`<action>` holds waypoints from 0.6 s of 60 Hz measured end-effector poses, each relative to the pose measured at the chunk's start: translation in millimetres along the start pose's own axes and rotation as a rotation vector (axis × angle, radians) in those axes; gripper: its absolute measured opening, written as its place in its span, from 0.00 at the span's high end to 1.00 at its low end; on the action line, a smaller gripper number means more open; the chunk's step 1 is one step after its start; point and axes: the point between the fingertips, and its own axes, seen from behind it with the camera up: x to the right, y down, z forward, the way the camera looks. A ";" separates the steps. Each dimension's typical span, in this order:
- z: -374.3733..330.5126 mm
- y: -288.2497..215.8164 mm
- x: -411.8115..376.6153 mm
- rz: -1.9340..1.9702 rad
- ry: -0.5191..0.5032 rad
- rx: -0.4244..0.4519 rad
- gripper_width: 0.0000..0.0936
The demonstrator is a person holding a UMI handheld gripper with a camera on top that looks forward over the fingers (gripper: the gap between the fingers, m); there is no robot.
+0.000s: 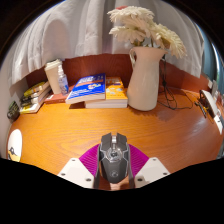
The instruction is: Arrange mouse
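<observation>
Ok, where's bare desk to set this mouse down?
Bare wooden desk lies between the grey mouse in the gripper and the stacked books. Crowded behind: books, white vase, cables right.

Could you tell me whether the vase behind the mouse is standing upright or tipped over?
Upright: the vase stands on its base on the desk, flowers rising from its mouth.

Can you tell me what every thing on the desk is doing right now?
mouse: held between the fingers, both pads pressing its sides.
gripper: shut on the mouse.
vase: upright, holding pale flowers.
books: closed, lying flat in a stack beside the vase.
desk: wooden, bare just ahead of the mouse.
</observation>
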 end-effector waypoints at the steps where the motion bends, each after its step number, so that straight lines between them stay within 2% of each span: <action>1: -0.1 0.2 0.1 0.003 0.000 -0.004 0.57; 7: -0.5 0.7 0.1 0.007 -0.003 -0.038 0.65; 14: -3.8 -1.8 -0.3 0.033 0.015 -0.079 0.65; 16: -9.3 -11.5 -2.0 0.053 0.022 -0.068 0.65; 26: -66.3 -100.0 -44.2 0.089 0.032 0.087 0.65; 36: -142.6 -184.2 -142.2 0.075 -0.024 0.263 0.65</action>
